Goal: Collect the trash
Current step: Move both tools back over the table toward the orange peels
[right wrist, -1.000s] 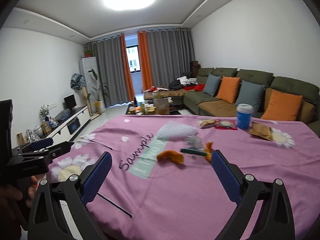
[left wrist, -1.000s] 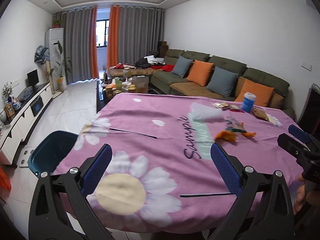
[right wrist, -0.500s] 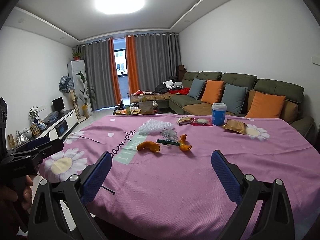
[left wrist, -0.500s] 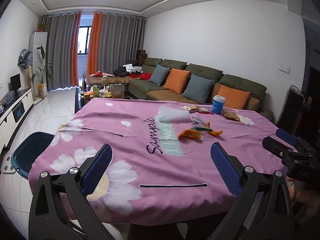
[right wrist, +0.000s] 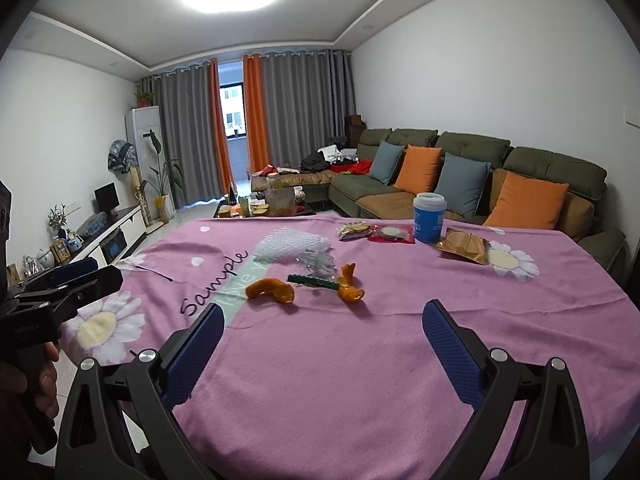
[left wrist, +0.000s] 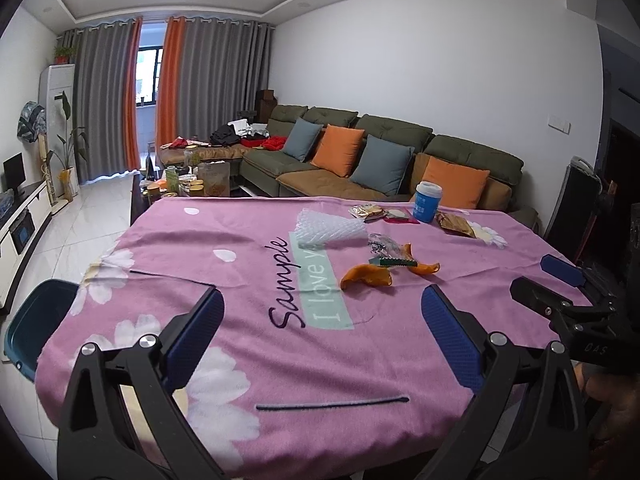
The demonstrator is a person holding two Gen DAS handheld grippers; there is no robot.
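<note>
On the pink flowered tablecloth lies trash: two orange peels, a green wrapper, crumpled clear plastic and white foam netting. The same peels, wrapper and netting show in the right wrist view. My left gripper is open and empty above the table's near edge. My right gripper is open and empty, short of the peels.
A blue cup, snack packets and a brown bag sit at the far side. A teal bin stands on the floor left of the table. A green sofa lies behind.
Both grippers have pulled back and swung right, so more of the table shows. The trash has not moved. Both stay open.
</note>
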